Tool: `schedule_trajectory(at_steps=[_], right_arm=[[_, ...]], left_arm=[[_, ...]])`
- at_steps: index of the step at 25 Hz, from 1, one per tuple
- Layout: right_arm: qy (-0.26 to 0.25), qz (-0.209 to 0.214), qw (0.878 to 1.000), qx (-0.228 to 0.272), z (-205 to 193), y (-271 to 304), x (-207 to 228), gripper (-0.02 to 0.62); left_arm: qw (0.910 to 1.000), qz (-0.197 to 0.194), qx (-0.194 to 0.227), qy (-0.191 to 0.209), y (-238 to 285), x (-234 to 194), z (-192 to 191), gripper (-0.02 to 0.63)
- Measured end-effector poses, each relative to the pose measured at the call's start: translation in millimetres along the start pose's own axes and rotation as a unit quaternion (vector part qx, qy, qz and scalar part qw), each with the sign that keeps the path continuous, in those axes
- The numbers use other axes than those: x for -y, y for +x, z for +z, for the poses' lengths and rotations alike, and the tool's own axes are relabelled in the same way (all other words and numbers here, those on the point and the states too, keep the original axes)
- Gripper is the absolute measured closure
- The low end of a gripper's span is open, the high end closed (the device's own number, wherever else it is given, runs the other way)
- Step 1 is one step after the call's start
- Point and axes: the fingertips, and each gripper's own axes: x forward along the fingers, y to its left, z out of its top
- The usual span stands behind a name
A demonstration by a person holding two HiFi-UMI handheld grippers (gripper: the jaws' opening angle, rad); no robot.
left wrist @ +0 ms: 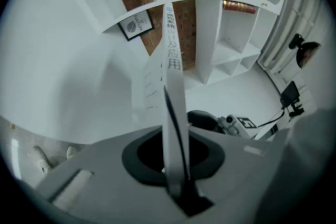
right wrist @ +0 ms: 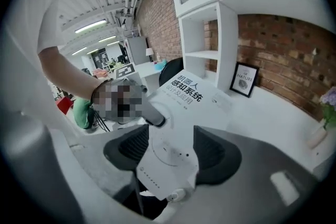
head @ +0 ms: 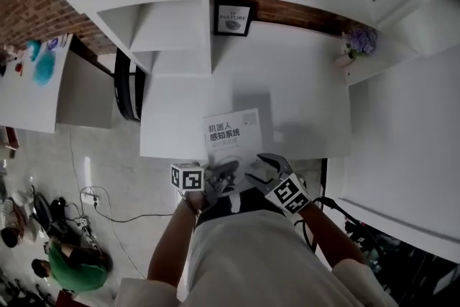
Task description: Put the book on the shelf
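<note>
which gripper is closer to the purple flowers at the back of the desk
Right. The right gripper is at the book's near edge, on the side toward the purple flowers; the left gripper grips that edge farther from them.

White desk (head: pixel 302 90) against a red brick wall (head: pixel 21 3), pale floor (head: pixel 108 176), ceiling strip lights (right wrist: pixel 92 26)

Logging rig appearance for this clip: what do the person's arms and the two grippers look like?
The left gripper and right gripper are grey with dark pads; each carries a white cube with black square markers. Forearms are bare below a pale top; a dark band circles the left wrist.
</note>
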Motion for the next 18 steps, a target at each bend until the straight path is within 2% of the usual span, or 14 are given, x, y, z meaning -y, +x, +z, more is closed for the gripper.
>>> schedule_trajectory(at_steps=[3, 5, 8, 10, 12, 16, 18], right_arm=[[0.02, -0.036, 0.998, 0.039, 25, -19, 1, 0.33], [0.052, -0.063, 0.995, 0.064, 32, -32, 4, 0.339], [0.114, -0.097, 0.984, 0.101, 39, -50, 8, 0.344], [0.135, -0.119, 0.976, 0.122, 45, -64, 13, 0.344], [0.14, -0.134, 0.971, 0.14, 53, -78, 19, 0.345], [0.125, -0.13, 0.966, 0.183, 84, -101, 36, 0.357], [0.111, -0.13, 0.964, 0.204, 101, -112, 52, 0.36]], left_arm=[[0.9995, 0.003, 0.025, 0.018, -5, 27, 28, 0.551], [0.9984, 0.014, 0.044, 0.034, -11, 41, 46, 0.551], [0.9938, 0.041, 0.071, 0.076, -21, 62, 76, 0.551], [0.9901, 0.053, 0.081, 0.101, -24, 82, 94, 0.551], [0.9865, 0.059, 0.094, 0.121, -24, 103, 111, 0.551], [0.9783, 0.053, 0.135, 0.148, -25, 154, 148, 0.551], [0.9711, 0.053, 0.16, 0.169, -25, 182, 169, 0.551]])
